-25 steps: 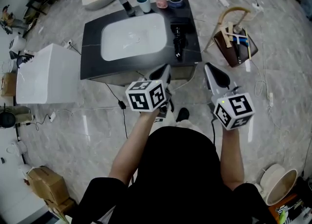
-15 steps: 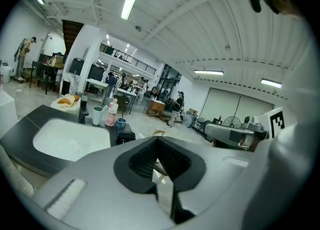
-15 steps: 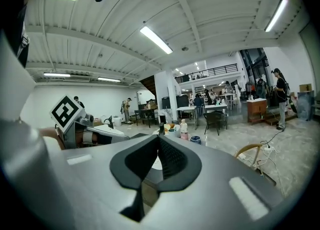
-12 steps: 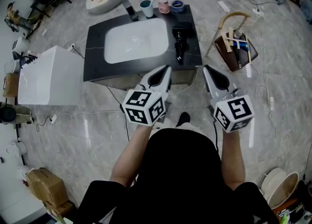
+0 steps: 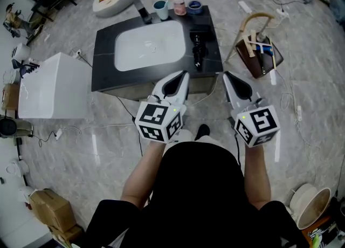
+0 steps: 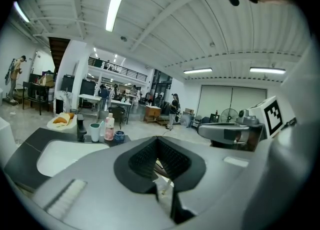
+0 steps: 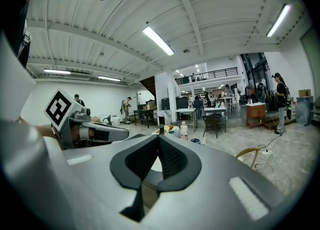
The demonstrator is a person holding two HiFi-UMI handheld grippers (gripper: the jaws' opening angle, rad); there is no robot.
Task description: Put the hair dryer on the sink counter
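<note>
Head view: the hair dryer (image 5: 197, 50) lies flat on the sink counter (image 5: 103, 58). It is ahead of both sets of tips, well apart from them, and just right of the white basin (image 5: 148, 45).
Left gripper (image 5: 182, 75): jaws together with nothing between them; the dryer sits ahead and slightly right of its tips.
Right gripper (image 5: 227, 75): jaws together and empty; the dryer sits ahead and left of its tips.
Step in hand: the placing looks finished, since the dryer rests on the counter with neither gripper on it.
Next move: probably nothing left to carry. Any re-seating of the dryer would call for jaws parted first, then a reach forward over the counter edge.
Left gripper view: the pads meet, and beyond and left of the jaws stand a cup (image 6: 95, 131), a bottle (image 6: 108, 127) and a jar (image 6: 119, 136). The jaw body hides the dryer.
Right gripper view: the pads meet, with the left gripper alongside to the left; no dryer visible.
Only in head view: the dryer itself and where it rests.
</note>
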